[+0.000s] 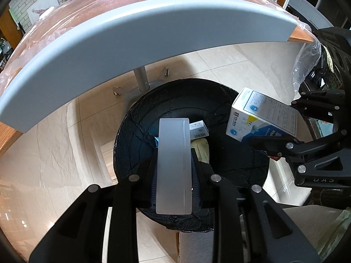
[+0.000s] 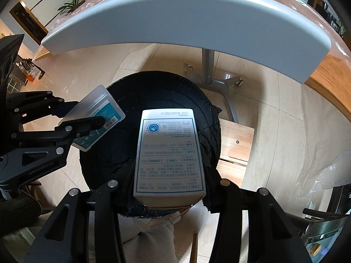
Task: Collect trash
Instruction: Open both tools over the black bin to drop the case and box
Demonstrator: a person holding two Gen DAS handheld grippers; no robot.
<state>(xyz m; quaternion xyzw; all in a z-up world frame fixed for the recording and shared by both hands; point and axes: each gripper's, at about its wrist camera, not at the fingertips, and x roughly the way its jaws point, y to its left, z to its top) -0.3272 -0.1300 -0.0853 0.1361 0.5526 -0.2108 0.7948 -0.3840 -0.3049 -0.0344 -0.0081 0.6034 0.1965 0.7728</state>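
Note:
A round bin lined with a black bag (image 1: 175, 100) (image 2: 122, 144) stands on the floor below both grippers. My left gripper (image 1: 173, 164) is shut on a flat translucent plastic case (image 1: 173, 166), held over the bin; the case also shows in the right wrist view (image 2: 96, 114), with the left gripper (image 2: 72, 120) around it. My right gripper (image 2: 170, 182) is shut on a white carton with blue print (image 2: 169, 153), held over the bin; it also shows in the left wrist view (image 1: 261, 116), with the right gripper (image 1: 280, 129) around it. A small white box (image 1: 198, 130) and other trash lie inside the bin.
A table with a grey curved edge (image 1: 131, 43) (image 2: 175, 15) and plastic sheet over its wooden top overhangs the bin. Its grey pedestal leg (image 1: 141, 79) (image 2: 208, 68) stands behind the bin. A wooden stool (image 2: 235, 144) is beside the bin on the tiled floor.

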